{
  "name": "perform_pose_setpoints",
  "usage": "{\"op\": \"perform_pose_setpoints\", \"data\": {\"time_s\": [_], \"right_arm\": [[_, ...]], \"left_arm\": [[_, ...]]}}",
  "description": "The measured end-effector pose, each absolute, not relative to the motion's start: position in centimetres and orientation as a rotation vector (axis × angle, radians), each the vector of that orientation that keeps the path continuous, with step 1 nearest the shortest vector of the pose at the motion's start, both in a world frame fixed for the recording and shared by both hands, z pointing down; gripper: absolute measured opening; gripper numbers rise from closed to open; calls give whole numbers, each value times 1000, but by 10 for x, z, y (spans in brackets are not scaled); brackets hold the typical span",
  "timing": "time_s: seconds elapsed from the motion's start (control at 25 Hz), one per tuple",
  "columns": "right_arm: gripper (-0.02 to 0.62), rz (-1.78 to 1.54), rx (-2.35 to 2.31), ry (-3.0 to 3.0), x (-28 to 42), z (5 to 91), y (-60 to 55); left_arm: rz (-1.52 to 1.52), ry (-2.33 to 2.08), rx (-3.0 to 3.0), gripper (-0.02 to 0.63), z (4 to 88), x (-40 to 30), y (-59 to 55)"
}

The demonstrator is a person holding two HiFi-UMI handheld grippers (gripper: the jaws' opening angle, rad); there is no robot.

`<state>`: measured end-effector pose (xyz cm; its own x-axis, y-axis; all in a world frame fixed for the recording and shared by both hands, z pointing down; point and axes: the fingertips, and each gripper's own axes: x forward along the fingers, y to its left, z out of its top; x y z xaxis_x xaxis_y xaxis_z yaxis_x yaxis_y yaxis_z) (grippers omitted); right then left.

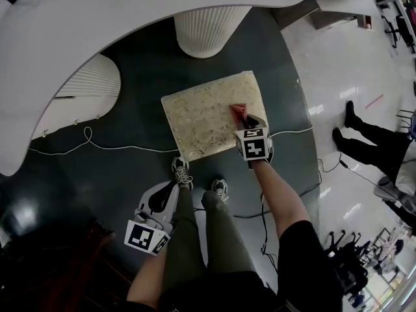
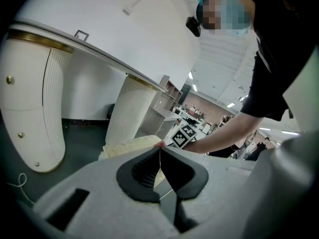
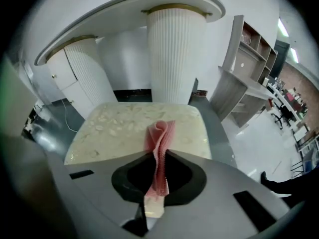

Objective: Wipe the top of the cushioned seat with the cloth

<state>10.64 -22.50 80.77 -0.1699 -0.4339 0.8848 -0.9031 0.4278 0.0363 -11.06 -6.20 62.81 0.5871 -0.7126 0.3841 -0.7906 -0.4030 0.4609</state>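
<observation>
The cushioned seat (image 1: 211, 116) is a cream, speckled square pad on the dark floor; it fills the middle of the right gripper view (image 3: 134, 128). My right gripper (image 1: 248, 121) is over the seat's right part, shut on a pink cloth (image 3: 159, 143) that sticks up folded between its jaws; the cloth (image 1: 238, 111) shows red in the head view. My left gripper (image 1: 158, 208) hangs low beside my left leg, away from the seat, its jaws closed together with nothing between them (image 2: 159, 166). The seat's edge (image 2: 127, 147) shows beyond it.
A white curved counter (image 1: 130, 18) overhangs the seat, standing on ribbed white pillars (image 1: 209, 28) (image 1: 91, 86). A white cable (image 1: 97, 145) runs along the floor at left. My shoes (image 1: 183, 171) stand at the seat's near edge. Another person's legs (image 1: 367, 142) stand at right.
</observation>
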Motion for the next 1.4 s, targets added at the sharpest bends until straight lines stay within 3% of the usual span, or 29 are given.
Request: {"op": "perform_pose_setpoints", "data": {"time_s": [0.28, 0.48, 0.84, 1.12, 1.4], "right_arm": [[26, 549, 1254, -1549, 214, 802, -249], [27, 561, 1362, -1511, 233, 793, -251], [26, 819, 1298, -1929, 70, 756, -172], [26, 954, 965, -2064, -76, 782, -89], [28, 848, 850, -1988, -85, 824, -87]], "left_arm": [[203, -1151, 2216, 18, 633, -104, -57], [204, -1161, 2212, 18, 635, -109, -57], [174, -1205, 2194, 18, 626, -121, -60], [173, -1225, 2171, 18, 631, -132, -59], [204, -1219, 2153, 18, 639, -136, -53]]}}
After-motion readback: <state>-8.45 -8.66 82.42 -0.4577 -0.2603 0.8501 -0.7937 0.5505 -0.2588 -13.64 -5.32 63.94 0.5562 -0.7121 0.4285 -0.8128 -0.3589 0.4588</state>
